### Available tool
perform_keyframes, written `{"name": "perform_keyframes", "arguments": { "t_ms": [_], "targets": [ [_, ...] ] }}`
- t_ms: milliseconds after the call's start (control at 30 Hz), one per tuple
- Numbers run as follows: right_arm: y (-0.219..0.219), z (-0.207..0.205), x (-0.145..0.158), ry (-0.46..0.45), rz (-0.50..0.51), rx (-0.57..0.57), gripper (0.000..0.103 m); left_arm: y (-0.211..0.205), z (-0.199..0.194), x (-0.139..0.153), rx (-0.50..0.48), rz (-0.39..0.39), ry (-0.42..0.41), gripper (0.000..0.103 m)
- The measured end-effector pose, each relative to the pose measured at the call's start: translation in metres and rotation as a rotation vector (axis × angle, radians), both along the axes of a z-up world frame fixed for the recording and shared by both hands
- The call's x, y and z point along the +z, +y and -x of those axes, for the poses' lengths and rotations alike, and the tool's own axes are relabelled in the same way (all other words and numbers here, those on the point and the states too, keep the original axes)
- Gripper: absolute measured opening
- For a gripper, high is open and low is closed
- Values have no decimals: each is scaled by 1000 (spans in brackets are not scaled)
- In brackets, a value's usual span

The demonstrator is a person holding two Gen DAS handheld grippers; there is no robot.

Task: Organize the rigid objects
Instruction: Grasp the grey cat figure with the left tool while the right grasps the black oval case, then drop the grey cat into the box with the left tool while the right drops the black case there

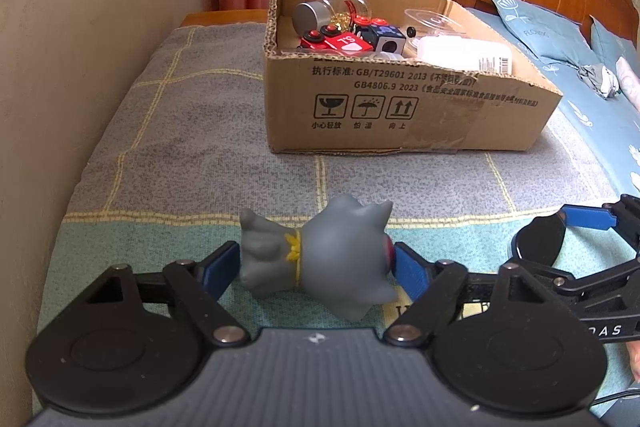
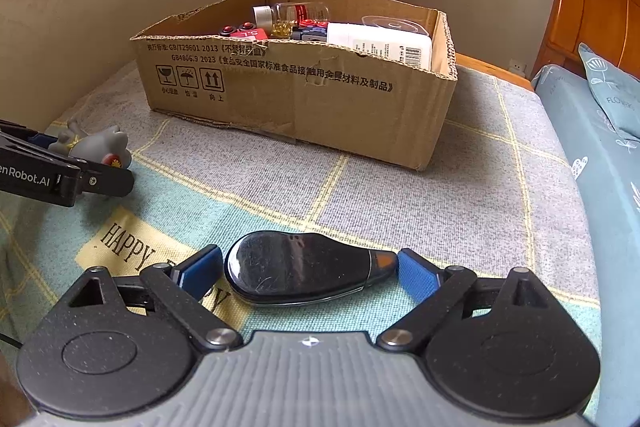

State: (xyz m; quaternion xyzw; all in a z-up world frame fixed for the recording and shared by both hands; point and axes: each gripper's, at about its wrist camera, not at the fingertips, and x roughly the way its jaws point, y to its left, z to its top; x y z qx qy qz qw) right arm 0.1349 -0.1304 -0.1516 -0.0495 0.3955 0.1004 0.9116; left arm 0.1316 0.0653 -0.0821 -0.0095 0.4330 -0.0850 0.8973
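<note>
Clamping one grey figurine [image 1: 316, 251], left tongs [image 1: 316, 265]; right tongs [image 2: 310, 273] bracket one black case [image 2: 296, 273], apart.

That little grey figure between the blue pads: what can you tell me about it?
The grey toy figure looks like smooth rubbery plastic, with a spiky head, a red eye and a yellow collar. It lies on its side on the checked blanket, before the cardboard box. The left tool has both blue pads against its ends.

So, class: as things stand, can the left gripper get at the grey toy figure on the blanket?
Probably yes. The left gripper already has the grey toy figure between its jaws, both blue pads at or very near its ends. Nothing lies between them, and the right gripper is busy at the black glossy object alongside.
</note>
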Motion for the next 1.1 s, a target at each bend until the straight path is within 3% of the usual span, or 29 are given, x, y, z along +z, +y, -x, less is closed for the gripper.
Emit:
{"name": "perform_keyframes", "arguments": {
  "t_ms": [200,567,833,1100],
  "targets": [
    [1,-2,0,3,1,-6,93,2,-2,4,-6,19,4,73],
    [2,4,11,2,31,41,93,-4,3,21,-63,-43,3,72],
    [-4,14,31,-3,28,106,93,-10,5,57,-125,-32,-46,72],
    [-13,12,61,-34,9,175,93,-39,-26,105,-234,-97,-165,72]
  ]
}}
